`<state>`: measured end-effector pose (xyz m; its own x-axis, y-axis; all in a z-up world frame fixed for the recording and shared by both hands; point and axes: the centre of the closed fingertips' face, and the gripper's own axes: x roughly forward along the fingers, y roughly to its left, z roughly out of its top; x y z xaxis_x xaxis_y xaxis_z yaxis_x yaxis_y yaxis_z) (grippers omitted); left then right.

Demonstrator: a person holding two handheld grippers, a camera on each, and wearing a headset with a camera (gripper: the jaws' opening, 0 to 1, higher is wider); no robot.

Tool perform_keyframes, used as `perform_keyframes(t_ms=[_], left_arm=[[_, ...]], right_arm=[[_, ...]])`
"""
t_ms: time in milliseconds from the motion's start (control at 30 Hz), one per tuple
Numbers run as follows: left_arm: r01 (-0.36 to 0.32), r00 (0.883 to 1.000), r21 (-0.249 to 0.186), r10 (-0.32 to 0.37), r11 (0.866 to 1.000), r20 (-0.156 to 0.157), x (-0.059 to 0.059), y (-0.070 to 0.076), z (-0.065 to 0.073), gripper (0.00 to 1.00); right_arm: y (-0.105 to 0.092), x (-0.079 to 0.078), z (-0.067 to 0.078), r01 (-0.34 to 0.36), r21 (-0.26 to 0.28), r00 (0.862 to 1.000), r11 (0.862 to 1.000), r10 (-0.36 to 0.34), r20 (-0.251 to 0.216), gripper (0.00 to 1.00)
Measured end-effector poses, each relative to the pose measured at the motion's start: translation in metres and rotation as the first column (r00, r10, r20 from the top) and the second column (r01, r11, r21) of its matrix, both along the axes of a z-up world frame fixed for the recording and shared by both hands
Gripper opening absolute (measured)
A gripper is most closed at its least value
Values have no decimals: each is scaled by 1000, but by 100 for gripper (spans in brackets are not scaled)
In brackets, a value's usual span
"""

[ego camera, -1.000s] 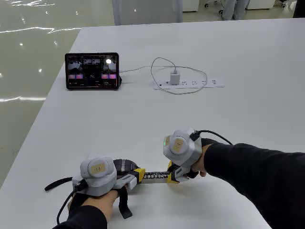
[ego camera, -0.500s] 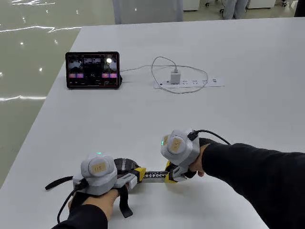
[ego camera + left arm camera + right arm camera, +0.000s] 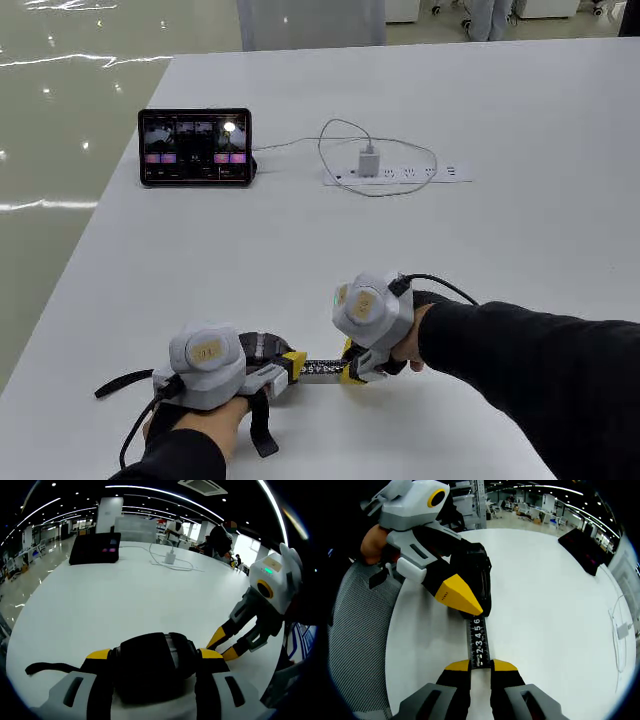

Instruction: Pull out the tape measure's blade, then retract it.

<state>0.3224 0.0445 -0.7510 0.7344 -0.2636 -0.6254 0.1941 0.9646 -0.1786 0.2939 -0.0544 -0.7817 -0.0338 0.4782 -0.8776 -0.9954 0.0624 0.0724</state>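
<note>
**Both tongs on the tape measure, a short run of blade between them**

The broad white bench (image 3: 450, 120) carries everything and runs well away from me. Far across it, a dark rectangular tablet (image 3: 194, 147) stands propped with its screen lit. Right of the tablet, a flat white power strip (image 3: 400, 173) holds a small white plug-in charger (image 3: 368, 161), and a thin white cable (image 3: 340, 135) loops around it and trails towards the tablet.

At the near edge are my two grey-and-white tongs with yellow tips. My left tongs (image 3: 290, 365) (image 3: 154, 654) are clenched on the black, rounded plastic tape measure case (image 3: 262, 348) (image 3: 152, 665), one yellow tip at each side of it. The case rests on the bench just in front of my left hand. My right tongs (image 3: 348, 372) (image 3: 480, 666) are just right of it, pinched shut on the free end of the blade.

The narrow steel blade (image 3: 322, 370) (image 3: 478, 642), printed with black numerals, lies straight between the case mouth and my right tips. In the right gripper view I read the figures 2 to 6 along the exposed part.

A black fabric wrist strap (image 3: 120, 383) (image 3: 45, 668) trails from the case over the bench to my left.
</note>
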Motion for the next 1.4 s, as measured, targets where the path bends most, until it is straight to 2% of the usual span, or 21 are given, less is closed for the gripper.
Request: perform_keyframes(t_ms=[1400], left_arm=[[3, 1000, -7, -3, 1000, -3, 0, 0, -1, 61]], right_arm=[[23, 0, 0, 8, 52, 1000, 999, -8, 1, 11]])
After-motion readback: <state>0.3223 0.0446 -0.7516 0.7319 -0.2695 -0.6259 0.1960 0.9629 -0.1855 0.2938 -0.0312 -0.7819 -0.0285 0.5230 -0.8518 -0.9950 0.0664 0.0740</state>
